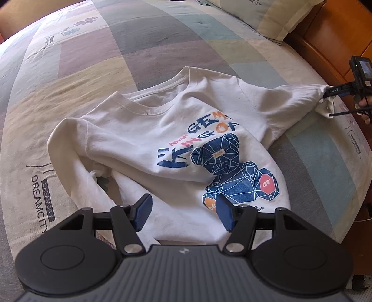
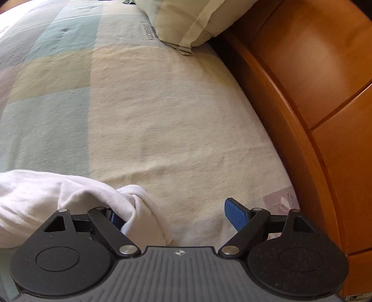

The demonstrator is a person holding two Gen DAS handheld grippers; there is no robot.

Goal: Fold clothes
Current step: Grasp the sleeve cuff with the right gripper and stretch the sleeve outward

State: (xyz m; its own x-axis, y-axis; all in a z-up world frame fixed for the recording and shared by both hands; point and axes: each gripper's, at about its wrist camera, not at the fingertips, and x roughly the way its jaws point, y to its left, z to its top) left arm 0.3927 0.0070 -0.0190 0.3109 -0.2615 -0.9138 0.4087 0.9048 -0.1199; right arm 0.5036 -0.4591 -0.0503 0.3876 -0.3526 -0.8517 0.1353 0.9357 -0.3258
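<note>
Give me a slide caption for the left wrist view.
Open left gripper poised over the hem of a white bear-print T-shirt on a patchwork bedspread, one sleeve stretched toward the right gripper.

Left gripper (image 1: 183, 215): black linkage arms, silver pivot screws, ribbed grey body. Blue textured finger pads (image 1: 142, 215). Right gripper (image 2: 176, 217) identical build.

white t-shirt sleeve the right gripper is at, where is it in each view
Left wrist view: sleeve far right, stretched out to the right gripper.
Right wrist view: sleeve lower left, draped over the left finger.
Shared landmark: pillow at the top.
</note>
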